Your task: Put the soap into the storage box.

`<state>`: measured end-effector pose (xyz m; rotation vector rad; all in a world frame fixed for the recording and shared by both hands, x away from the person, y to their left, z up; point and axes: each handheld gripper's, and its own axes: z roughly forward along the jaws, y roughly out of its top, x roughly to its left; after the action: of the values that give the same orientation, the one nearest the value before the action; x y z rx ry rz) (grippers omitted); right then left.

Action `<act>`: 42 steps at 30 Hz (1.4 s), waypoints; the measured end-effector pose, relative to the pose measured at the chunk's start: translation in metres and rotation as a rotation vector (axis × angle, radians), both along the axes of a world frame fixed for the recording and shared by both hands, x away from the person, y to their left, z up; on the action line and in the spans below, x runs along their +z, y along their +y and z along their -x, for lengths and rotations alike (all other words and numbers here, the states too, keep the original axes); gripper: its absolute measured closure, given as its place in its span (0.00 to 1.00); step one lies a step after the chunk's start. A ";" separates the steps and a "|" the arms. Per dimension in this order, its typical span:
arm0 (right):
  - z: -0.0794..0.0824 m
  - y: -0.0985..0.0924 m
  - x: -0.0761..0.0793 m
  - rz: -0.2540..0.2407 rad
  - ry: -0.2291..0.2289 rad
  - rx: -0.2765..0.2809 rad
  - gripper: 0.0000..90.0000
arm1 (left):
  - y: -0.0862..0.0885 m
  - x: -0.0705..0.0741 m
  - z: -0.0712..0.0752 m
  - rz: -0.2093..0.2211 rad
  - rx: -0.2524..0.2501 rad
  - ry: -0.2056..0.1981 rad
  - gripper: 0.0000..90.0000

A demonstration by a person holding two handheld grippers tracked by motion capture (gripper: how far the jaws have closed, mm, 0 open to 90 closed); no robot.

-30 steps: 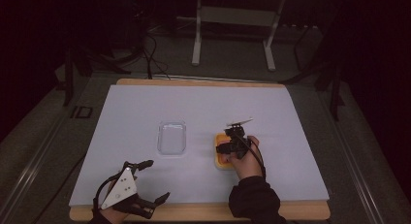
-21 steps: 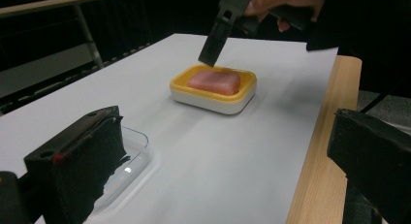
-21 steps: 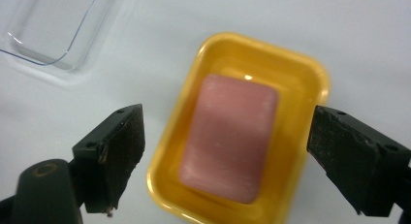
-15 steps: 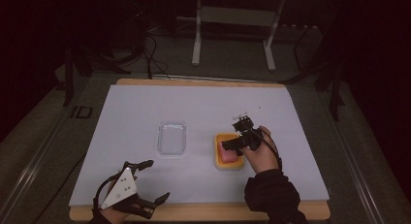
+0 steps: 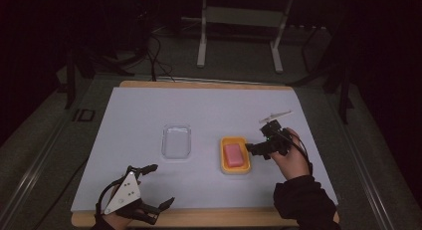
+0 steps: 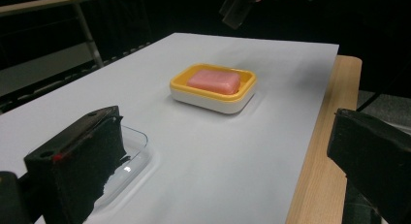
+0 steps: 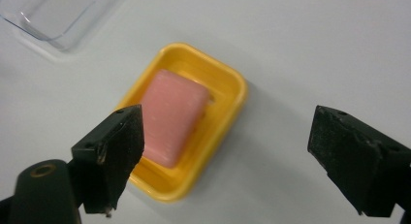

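So the right gripper (image 5: 255, 148) is hanging just off the right side of the yellow dish (image 5: 235, 156), jaws spread wide and holding nothing. The pink soap (image 5: 233, 154) is sitting inside that dish, roughly mid-table on the white sheet (image 5: 149, 115), with a clear lid (image 5: 176, 141) lying flat a bit to the left of it, apart from the dish.

What I'd be worrying about: looking down the right gripper's own camera, the soap (image 7: 172, 120) is sitting closer to the left jaw than the right one, so the gap isn't centred on the bar. If the person is dropping in from there, I reckon one jaw is landing on the dish (image 7: 228, 95) rim instead of the soap, and then the whole dish is sliding or tipping since it's just loose on the sheet. Soap is also slippery and rounded at the edges, so a pinch near a corner is probably squirting it out sideways. Squeezing too hard is likely denting it too.

The left gripper (image 5: 157, 186) is parked down at the near edge of the table, well away from everything, also open wide and empty. From its camera the lid (image 6: 133, 158) is peeking out right behind its left jaw, not touching as far as I can tell, and the dish (image 6: 213, 95) is sitting farther off.
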<state>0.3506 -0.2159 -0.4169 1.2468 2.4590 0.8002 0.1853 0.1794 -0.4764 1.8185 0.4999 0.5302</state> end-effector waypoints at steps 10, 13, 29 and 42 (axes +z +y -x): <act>0.010 -0.031 -0.009 0.015 -0.040 0.041 0.15 | 0.000 -0.001 0.000 -0.006 0.000 0.002 0.01; 0.012 -0.040 -0.013 0.019 -0.040 0.041 0.15 | 0.000 -0.001 -0.001 -0.004 0.001 0.002 0.01; 0.028 -0.081 -0.039 -0.008 -0.043 0.031 0.14 | -0.001 -0.001 -0.001 -0.010 0.002 0.005 0.01; 0.046 -0.113 -0.062 -0.039 -0.051 -0.068 0.14 | -0.001 -0.001 -0.001 -0.011 -0.003 0.007 0.01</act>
<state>0.3048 -0.3294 -0.4786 1.2998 2.3581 0.8547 0.1862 0.1788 -0.4776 1.8317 0.4998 0.5262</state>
